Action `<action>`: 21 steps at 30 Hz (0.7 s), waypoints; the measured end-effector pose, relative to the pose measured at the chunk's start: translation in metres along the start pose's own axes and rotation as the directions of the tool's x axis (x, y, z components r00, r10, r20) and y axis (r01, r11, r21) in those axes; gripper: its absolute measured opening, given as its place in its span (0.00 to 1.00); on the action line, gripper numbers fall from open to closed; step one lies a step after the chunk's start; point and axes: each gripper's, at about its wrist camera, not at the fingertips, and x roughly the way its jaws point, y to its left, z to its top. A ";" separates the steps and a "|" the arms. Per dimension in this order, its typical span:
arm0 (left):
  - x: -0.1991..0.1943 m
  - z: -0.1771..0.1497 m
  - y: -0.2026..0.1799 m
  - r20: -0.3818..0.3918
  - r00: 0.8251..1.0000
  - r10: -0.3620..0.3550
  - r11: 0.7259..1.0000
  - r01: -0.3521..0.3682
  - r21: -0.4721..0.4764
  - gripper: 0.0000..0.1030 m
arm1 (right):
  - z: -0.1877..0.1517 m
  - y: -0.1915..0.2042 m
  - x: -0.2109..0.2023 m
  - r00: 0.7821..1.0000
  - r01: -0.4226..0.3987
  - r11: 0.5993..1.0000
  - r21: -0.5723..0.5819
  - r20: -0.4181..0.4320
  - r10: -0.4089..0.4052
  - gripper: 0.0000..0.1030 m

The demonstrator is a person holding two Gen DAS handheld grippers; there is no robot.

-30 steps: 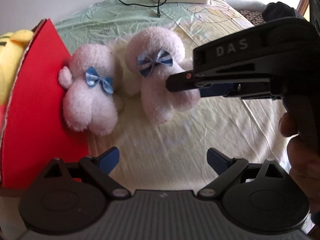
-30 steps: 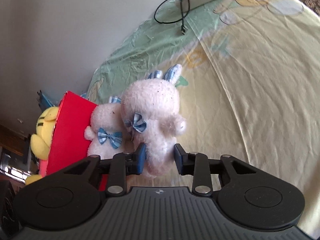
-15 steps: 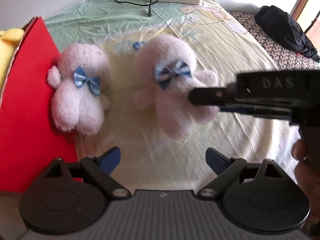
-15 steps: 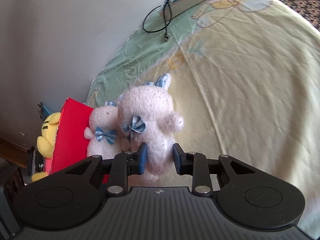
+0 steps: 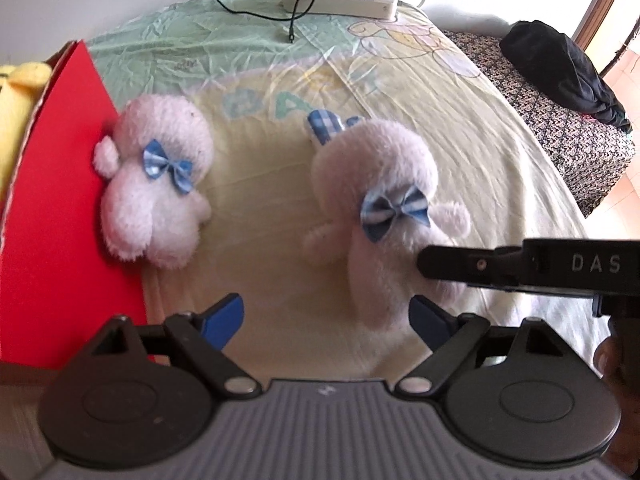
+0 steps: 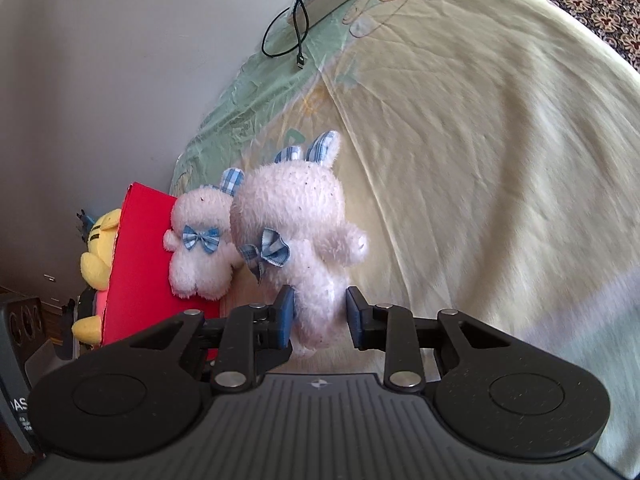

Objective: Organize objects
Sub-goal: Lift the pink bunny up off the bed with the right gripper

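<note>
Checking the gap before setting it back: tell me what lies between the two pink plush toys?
Only bare yellow sheet between the plush by the red box and the held plush, clear in the left wrist view.

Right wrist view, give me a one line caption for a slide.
Right gripper clamps a pink plush bunny above the bedsheet, beside its twin leaning on a red box.

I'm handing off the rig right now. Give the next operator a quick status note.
Right gripper: shut on the lower body of the larger pink plush bunny with a blue checked bow, lifted off the yellow bedsheet.
Left gripper: open, holding nothing, hovering over the sheet.
Smaller pink plush bunny lies against the red cardboard box; a yellow plush toy sits in the box.
Left: place the held bunny, then the smaller one, probably in the box.
</note>
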 end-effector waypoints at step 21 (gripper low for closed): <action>0.022 0.019 0.007 -0.016 0.986 -0.167 0.977 0.163 -0.139 0.81 | 0.024 -0.008 -0.009 0.994 0.008 1.000 -0.026 0.110 -0.005 0.45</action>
